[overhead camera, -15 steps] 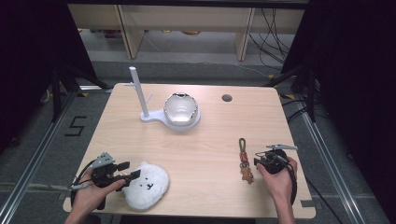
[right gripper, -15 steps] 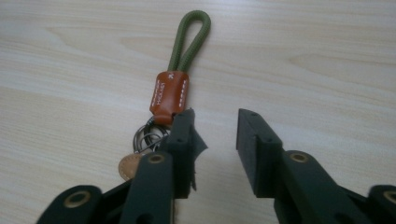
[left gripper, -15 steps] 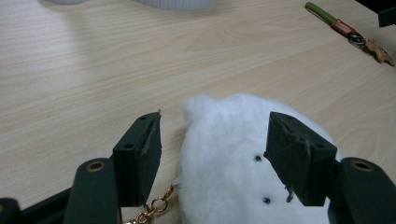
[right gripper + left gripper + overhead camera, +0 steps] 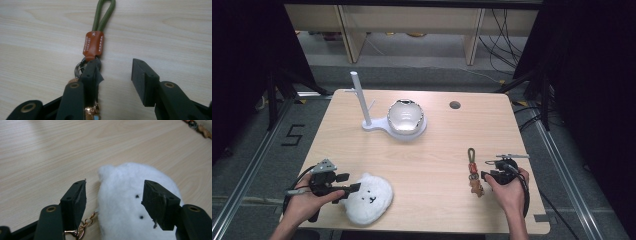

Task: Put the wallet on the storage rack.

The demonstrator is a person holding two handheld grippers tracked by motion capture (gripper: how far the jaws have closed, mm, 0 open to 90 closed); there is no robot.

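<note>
Your left gripper (image 4: 353,188) sits at the near-left of the table (image 4: 432,150), jaws spread wide around the white plush bear face (image 4: 367,198), pads not pressing it; a gold chain (image 4: 83,226) lies by the left jaw. Your right gripper (image 4: 485,175) is near-right, jaws spread, one jaw resting over the metal rings of the keychain strap (image 4: 473,172), nothing pinched. The strap's green loop (image 4: 103,13) points away. A white stand (image 4: 362,102) and a silvery bowl (image 4: 405,117) sit far-centre.

White plush bear (image 4: 368,198); olive-green cord keychain (image 4: 100,32) with brown leather tab.
</note>
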